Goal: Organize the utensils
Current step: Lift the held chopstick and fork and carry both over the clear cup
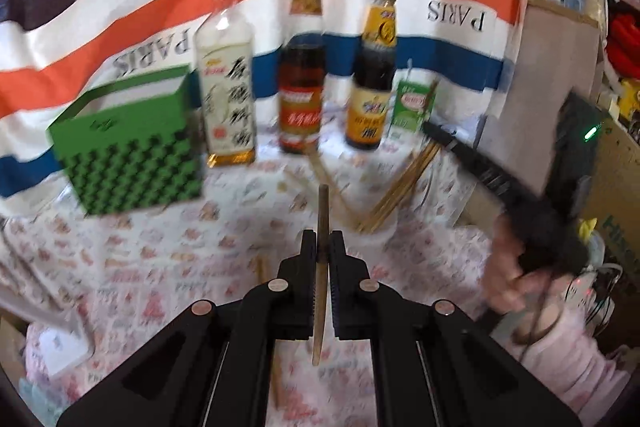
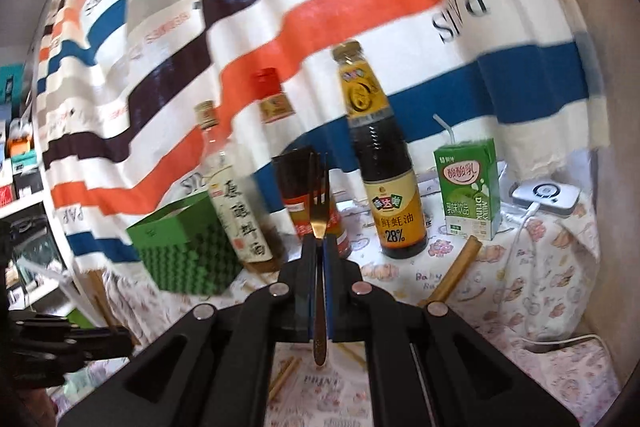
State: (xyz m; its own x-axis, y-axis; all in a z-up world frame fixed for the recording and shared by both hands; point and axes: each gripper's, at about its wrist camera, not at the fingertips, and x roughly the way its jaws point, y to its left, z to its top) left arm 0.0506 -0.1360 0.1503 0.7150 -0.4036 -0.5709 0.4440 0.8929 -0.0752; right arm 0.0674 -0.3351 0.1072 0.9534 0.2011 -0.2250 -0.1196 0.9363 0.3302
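- Chopstick (image 1: pixel 322 267) sits pinched in my left gripper (image 1: pixel 322 247), jaws closed on it, tip pointing to 12 o'clock.
- Fork (image 2: pixel 318 211) is clamped upright in my right gripper (image 2: pixel 319 251), tines up.
- Green box (image 1: pixel 128 143) stands at 10 o'clock in the left view; loose chopsticks (image 1: pixel 400 187) lie at 1 o'clock.

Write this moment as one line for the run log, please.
left tool: shut on chopstick | right tool: shut on fork | green box: upright, open top | loose chopsticks: on table
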